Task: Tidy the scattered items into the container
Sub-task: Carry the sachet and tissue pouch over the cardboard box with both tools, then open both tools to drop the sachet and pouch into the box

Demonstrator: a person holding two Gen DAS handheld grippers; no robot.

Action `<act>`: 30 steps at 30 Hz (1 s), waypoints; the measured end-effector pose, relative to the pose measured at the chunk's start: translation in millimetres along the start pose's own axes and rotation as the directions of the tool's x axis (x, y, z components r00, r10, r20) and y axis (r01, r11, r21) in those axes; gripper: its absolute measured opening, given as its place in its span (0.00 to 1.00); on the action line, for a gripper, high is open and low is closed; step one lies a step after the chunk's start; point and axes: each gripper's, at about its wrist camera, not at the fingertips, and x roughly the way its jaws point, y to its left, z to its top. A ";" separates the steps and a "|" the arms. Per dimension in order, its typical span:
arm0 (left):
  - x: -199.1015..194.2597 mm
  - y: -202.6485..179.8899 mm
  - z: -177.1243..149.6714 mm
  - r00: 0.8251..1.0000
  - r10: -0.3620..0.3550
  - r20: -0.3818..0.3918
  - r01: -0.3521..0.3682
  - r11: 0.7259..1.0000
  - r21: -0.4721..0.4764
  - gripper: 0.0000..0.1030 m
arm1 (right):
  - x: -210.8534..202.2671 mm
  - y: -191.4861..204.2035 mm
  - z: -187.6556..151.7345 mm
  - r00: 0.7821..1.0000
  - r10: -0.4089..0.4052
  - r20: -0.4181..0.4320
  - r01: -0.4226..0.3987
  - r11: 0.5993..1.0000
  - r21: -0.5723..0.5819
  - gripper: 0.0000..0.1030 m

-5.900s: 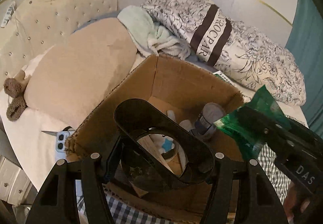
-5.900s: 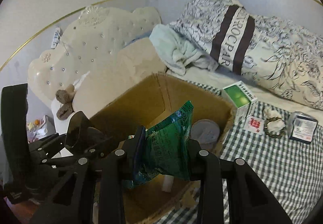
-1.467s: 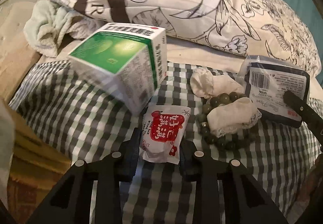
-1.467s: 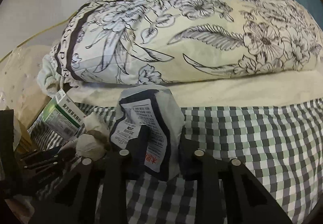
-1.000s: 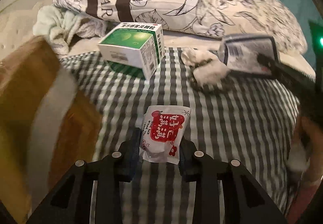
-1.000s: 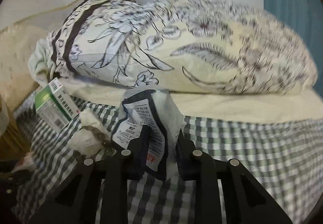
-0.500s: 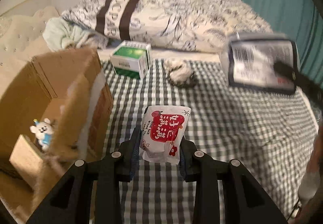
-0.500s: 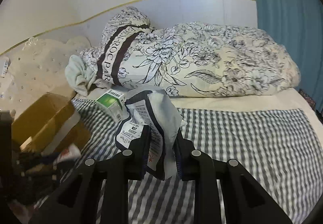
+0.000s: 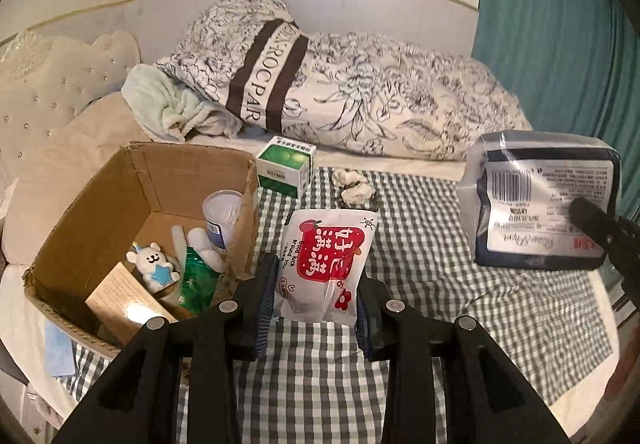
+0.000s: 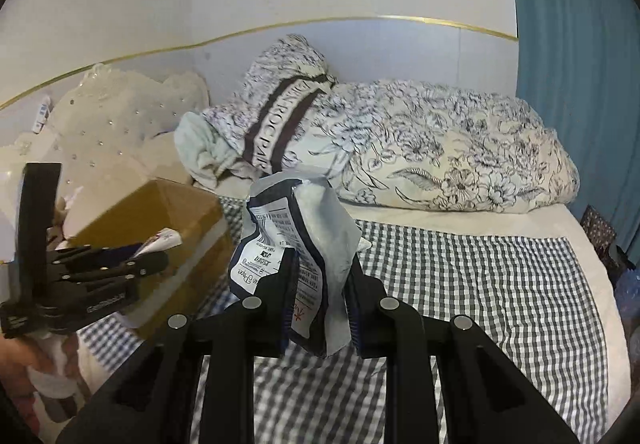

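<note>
My left gripper [image 9: 316, 294] is shut on a white packet with red print [image 9: 326, 264], held in the air above the checked blanket, just right of the open cardboard box [image 9: 100, 199]. The box holds a toy bear [image 9: 154, 264], a green packet [image 9: 196, 280], a cup [image 9: 222, 209] and other small things. My right gripper [image 10: 320, 304] is shut on a navy and white pouch [image 10: 296, 244], also seen at the right of the left wrist view as the pouch [image 9: 544, 199]. A green and white carton [image 9: 285, 166] and a bead bracelet with white cloth [image 9: 354, 189] lie on the bed beyond.
A floral duvet roll [image 9: 360, 99] and a pale green towel [image 9: 168, 107] lie along the back. A beige pillow [image 9: 68, 159] and tufted headboard [image 9: 36, 75] stand left of the box. A teal curtain [image 9: 560, 23] hangs at the right. A person's hand [image 10: 16, 360] holds the left gripper.
Both grippers have risen and pulled back from the items on the bed, each carrying its packet. The cardboard box has come into view at the left, and the carton and bracelet look farther away.
</note>
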 end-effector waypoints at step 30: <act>23.6 172.7 7.5 0.979 0.184 -0.084 -0.197 0.962 -0.189 0.34 | 153.0 195.2 45.0 0.932 0.318 -0.172 -0.343 0.928 -0.143 0.22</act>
